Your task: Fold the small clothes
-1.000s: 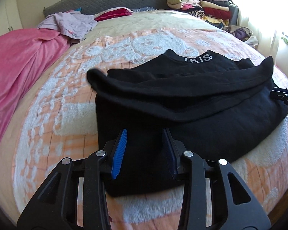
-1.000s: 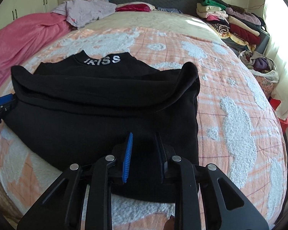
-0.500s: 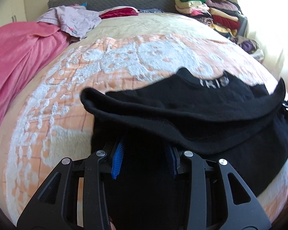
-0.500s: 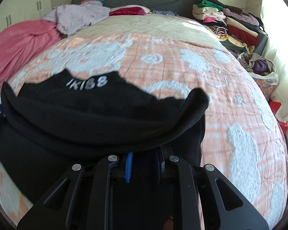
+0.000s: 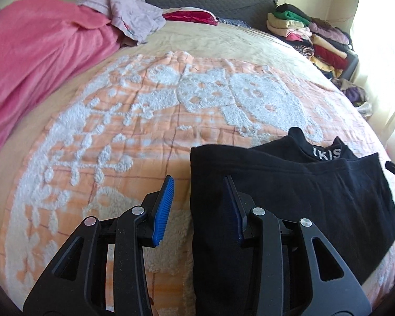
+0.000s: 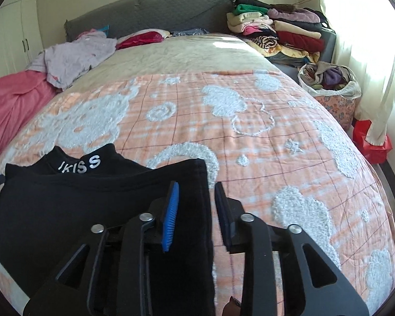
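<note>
A black top [image 5: 289, 197] [image 6: 79, 205] lies on the orange and white bedspread [image 5: 144, 131], folded in half. Its stitched hem rests just below the collar with white letters [image 6: 79, 164] [image 5: 326, 154]. My left gripper [image 5: 198, 181] hovers at the top's left edge; the edge runs between the jaws, and bedspread shows beside the left blue pad. My right gripper [image 6: 196, 185] straddles the right edge. Its jaws are opening, with the cloth edge between them and off the right pad. Each gripper's tip shows at the margin of the other view.
A pink blanket [image 5: 39, 60] covers the bed's left side, with a lilac garment [image 5: 129, 18] beside it. Stacked folded clothes [image 6: 276, 31] sit at the far right by the grey headboard [image 6: 158, 8]. A bag of clothes [image 6: 329, 79] stands beside the bed.
Both grippers moved forward over the bed, bringing the top's lower hem up to the collar, where it now lies flat. The right jaws widened. Both views rolled slightly.
</note>
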`<state>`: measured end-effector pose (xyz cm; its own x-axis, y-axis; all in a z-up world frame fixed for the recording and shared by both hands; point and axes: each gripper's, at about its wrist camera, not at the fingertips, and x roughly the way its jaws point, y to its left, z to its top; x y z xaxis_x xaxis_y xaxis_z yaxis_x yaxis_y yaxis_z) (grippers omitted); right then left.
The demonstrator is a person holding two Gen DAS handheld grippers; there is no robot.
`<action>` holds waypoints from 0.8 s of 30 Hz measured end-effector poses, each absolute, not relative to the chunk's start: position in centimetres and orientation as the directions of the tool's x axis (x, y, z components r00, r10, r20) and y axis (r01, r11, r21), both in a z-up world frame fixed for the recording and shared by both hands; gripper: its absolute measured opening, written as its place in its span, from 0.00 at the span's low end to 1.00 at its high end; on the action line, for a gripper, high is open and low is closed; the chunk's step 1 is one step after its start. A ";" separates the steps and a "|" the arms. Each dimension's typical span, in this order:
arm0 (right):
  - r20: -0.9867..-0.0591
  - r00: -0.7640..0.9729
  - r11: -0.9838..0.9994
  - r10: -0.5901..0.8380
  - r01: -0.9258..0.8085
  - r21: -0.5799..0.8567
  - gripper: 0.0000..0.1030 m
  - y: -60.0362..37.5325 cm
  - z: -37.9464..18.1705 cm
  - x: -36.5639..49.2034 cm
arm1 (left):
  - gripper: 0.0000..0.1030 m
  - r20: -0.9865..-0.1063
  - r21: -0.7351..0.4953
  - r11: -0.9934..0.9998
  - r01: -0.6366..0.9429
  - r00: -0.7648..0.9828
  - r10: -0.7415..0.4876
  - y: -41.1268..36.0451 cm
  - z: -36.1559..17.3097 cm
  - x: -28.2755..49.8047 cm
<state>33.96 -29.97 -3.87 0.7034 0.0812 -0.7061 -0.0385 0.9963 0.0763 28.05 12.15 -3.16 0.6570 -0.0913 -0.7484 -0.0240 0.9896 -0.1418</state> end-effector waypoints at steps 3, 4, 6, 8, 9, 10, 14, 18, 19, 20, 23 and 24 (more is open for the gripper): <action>-0.716 0.687 0.990 0.126 -0.043 0.133 0.31 -30.8 -4.4 34.1 | 0.40 -0.743 -0.211 0.977 0.007 0.648 -0.165 12.3 -3.6 27.7; -0.720 0.678 0.986 0.148 -0.048 0.158 0.31 -31.0 -4.8 34.3 | 0.40 -0.738 -0.237 0.971 0.022 0.646 -0.195 12.2 -3.8 27.6; -0.726 0.661 0.979 0.188 -0.067 0.193 0.31 -31.0 -5.3 34.7 | 0.41 -0.731 -0.257 0.966 0.036 0.646 -0.219 11.9 -4.2 27.6; -0.729 0.651 0.975 0.211 -0.084 0.208 0.31 -30.6 -5.7 35.0 | 0.44 -0.728 -0.260 0.965 0.037 0.649 -0.221 11.7 -4.5 27.6; -0.732 0.646 0.974 0.217 -0.093 0.207 0.33 -30.3 -5.9 35.1 | 0.45 -0.728 -0.263 0.964 0.036 0.649 -0.223 11.7 -4.7 27.7; -0.735 0.643 0.975 0.217 -0.099 0.201 0.33 -30.0 -6.0 35.2 | 0.44 -0.727 -0.265 0.963 0.037 0.649 -0.225 11.7 -4.8 27.8; -0.737 0.643 0.977 0.208 -0.104 0.185 0.21 -29.6 -6.3 35.1 | 0.24 -0.719 -0.276 0.961 0.015 0.661 -0.217 12.3 -5.5 27.8; -0.708 0.677 0.977 0.203 -0.097 0.188 0.09 -30.0 -5.3 34.3 | 0.08 -0.712 -0.317 0.949 0.012 0.657 -0.246 12.8 -5.7 28.2; -0.703 0.681 0.977 0.204 -0.099 0.188 0.08 -30.1 -5.1 34.1 | 0.06 -0.706 -0.310 0.951 0.013 0.667 -0.239 12.8 -5.4 28.1; -0.697 0.689 0.978 0.201 -0.103 0.180 0.08 -30.1 -4.8 33.9 | 0.04 -0.698 -0.298 0.955 0.016 0.679 -0.229 12.6 -5.1 27.9; -0.666 0.722 0.981 0.188 -0.100 0.168 0.08 -30.3 -3.8 33.2 | 0.04 -0.663 -0.265 0.964 0.032 0.720 -0.206 12.1 -3.6 27.3; -0.658 0.729 0.980 0.186 -0.094 0.174 0.08 -30.6 -3.6 33.1 | 0.03 -0.649 -0.262 0.964 0.038 0.732 -0.205 12.0 -3.1 27.2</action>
